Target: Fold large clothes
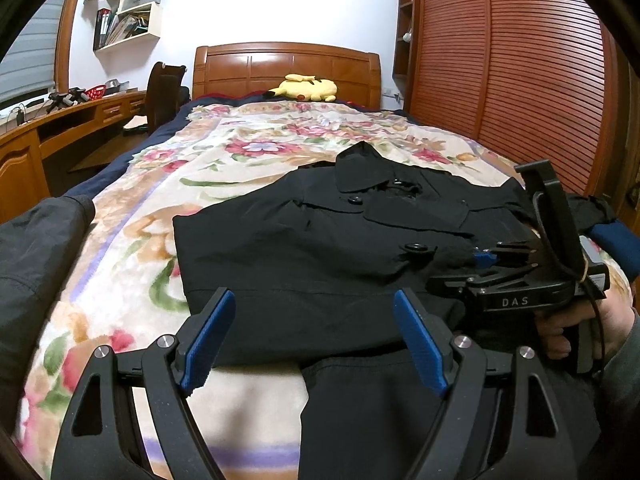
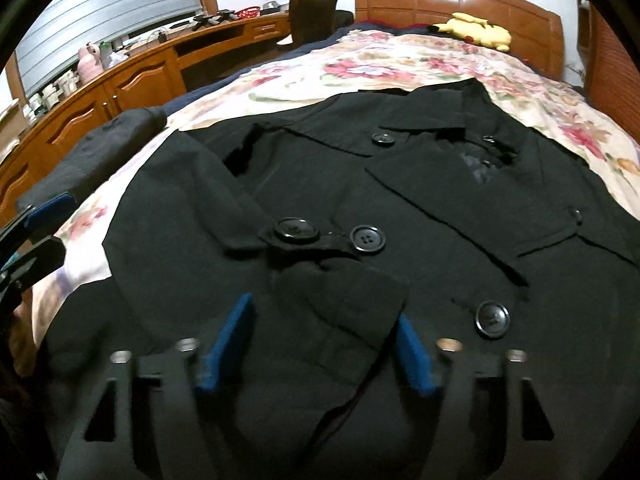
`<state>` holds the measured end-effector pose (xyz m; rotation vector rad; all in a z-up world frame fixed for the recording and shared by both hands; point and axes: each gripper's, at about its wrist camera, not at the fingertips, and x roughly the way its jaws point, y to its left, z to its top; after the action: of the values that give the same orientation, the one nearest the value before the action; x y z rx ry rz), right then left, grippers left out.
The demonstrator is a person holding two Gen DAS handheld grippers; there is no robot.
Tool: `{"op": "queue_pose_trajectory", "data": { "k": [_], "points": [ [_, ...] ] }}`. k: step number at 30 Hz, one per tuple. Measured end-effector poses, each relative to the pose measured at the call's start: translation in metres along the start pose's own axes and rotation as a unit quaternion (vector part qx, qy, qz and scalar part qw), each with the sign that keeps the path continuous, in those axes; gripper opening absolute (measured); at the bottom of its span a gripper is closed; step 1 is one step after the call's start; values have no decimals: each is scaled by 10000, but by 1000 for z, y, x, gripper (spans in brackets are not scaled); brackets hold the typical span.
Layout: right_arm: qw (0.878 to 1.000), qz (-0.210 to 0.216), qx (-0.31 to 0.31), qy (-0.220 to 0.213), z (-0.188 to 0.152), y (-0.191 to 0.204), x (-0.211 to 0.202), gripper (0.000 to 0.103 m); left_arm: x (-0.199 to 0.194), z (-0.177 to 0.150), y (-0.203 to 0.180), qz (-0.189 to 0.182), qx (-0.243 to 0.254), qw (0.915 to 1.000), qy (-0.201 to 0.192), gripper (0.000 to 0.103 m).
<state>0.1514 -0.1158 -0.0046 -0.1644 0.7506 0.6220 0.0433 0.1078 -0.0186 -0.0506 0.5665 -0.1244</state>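
We have the black coat [image 1: 320,240] lying front-up on the floral blanket [image 1: 120,240] of the bed, collar toward the wooden headboard [image 1: 286,68], and by our reading the folding has barely begun. One sleeve [image 2: 332,300] already lies across the chest, its cuff just below the buttoned strap [image 2: 328,240], and the side edge toward the desk looks straight, as if turned in — the opposite side and the lengthwise folds seem left to do. Our left gripper [image 1: 316,344] hovers above the coat's lower edge with its blue pads spread wide and nothing between them. Our right gripper [image 2: 324,344] straddles the cuff of that folded sleeve; its fingers stand partly apart, and we cannot tell whether the pads press on the cloth or only bracket it, since the near part of that view is blurred. The hem runs out of both views at the bottom. The coat's far side is partly hidden behind our own right hand [image 1: 580,328] and its tool, so how that sleeve lies stays unclear. A second dark garment [image 1: 40,248] sits at the bed's edge, cut off.
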Motion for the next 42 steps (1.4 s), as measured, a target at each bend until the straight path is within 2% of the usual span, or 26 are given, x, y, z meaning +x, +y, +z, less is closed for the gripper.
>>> {"op": "queue_pose_trajectory", "data": {
  "k": [5,8,17,21,31,36,39,42],
  "points": [
    [9995,264,-29,-142,0,3,-8,25,1,-1,-1,36,-19,10000,1,82],
    [9987,337,-13,-371,0,3,-15,20,0,0,-2,50,-22,10000,-29,82],
    [9916,88,231,-1266,-27,-16,-67,15,-6,4,-14,-23,12,9998,-210,82],
    [9875,-182,377,-1521,-48,-35,-91,15,-7,5,-22,-86,47,9996,-277,82],
    [9788,-800,719,-1743,-101,-72,-131,14,-6,9,-48,-220,270,9989,-319,82],
    [9751,-1143,727,-1757,-115,-69,-140,14,-7,11,-60,-274,337,9983,-385,82],
    [9722,-1343,769,-1759,-117,-52,-159,14,-7,12,-66,-278,396,9980,-414,82],
    [9699,-1477,829,-1749,-110,-45,-163,14,-5,12,-72,-277,428,9978,-414,82]
  ]
}}
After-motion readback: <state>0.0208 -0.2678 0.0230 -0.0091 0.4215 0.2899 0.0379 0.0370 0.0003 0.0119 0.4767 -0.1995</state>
